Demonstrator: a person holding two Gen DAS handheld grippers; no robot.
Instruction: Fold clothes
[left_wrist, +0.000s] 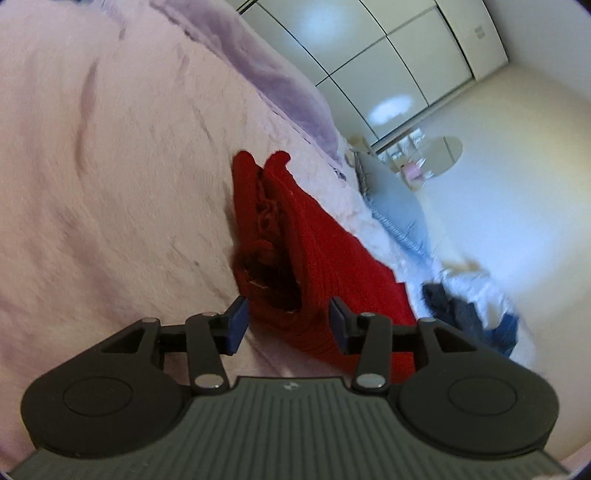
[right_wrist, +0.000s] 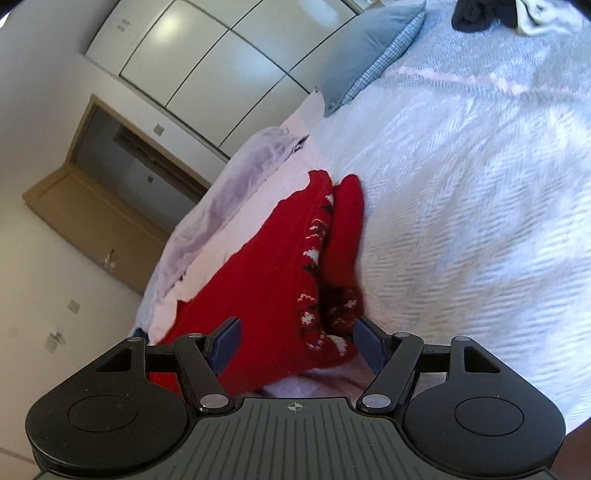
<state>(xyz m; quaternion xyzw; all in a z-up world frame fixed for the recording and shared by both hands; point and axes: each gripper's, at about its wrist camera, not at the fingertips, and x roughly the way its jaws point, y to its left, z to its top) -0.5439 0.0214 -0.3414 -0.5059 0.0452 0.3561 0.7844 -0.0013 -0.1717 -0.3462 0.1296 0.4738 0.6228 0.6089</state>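
Observation:
A red knitted sweater (left_wrist: 317, 258) lies folded on the pale pink bed cover, with a dark inner fold showing near its close end. My left gripper (left_wrist: 290, 325) is open, its blue pads on either side of the sweater's near edge. In the right wrist view the same red sweater (right_wrist: 266, 266) shows a band of white and dark pattern (right_wrist: 314, 288) along one fold. My right gripper (right_wrist: 295, 341) is also open, straddling the sweater's near edge with the patterned fold between its fingers. Neither gripper visibly pinches the cloth.
A fluffy pink blanket (left_wrist: 110, 166) and a lilac one (left_wrist: 280, 85) cover the bed. A grey-blue pillow (right_wrist: 365, 44) lies near the head. Dark clothes (left_wrist: 465, 310) are piled further along; dark clothes (right_wrist: 480, 14) also show at the far edge. Wardrobe doors (right_wrist: 207, 55) and a room door (right_wrist: 110, 184) stand behind.

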